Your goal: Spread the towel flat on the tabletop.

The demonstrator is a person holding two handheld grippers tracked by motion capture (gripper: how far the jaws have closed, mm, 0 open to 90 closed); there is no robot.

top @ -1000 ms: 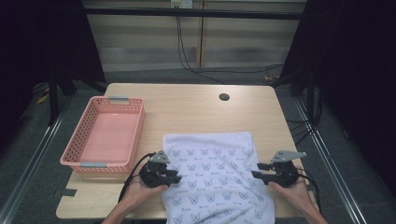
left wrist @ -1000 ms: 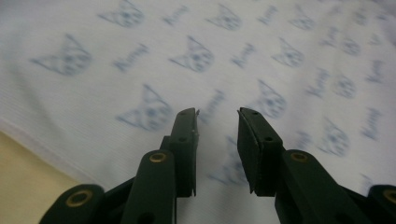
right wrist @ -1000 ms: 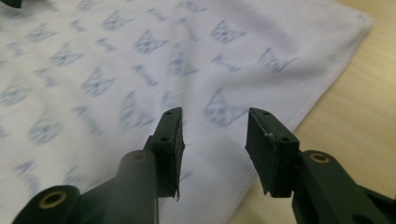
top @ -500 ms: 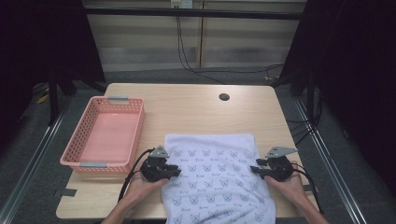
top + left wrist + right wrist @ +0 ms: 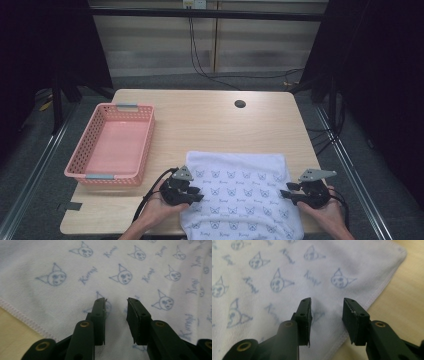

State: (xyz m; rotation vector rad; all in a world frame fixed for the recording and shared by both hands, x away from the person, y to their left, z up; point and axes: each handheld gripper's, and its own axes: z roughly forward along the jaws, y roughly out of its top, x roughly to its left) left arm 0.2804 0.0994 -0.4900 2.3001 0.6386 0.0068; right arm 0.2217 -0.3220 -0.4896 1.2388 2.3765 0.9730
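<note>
1 white towel [image 5: 240, 197] with blue cat prints lies on the near half of the table [image 5: 210, 120], its near end hanging over the edge; 1 pink basket [image 5: 112, 145] sits to its left. 2 grippers flank it. The left gripper [image 5: 196, 194], jaws just widened, hovers parted over the left edge. The right gripper [image 5: 285, 194], jaws narrowing but apart, sits over the right hem, gripping nothing.

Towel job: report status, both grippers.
Left gripper open over the towel, jaws just widened, nothing pinched. Right gripper open at towel's right edge, jaws just narrowing. Pink basket off left, nothing blocking.
</note>
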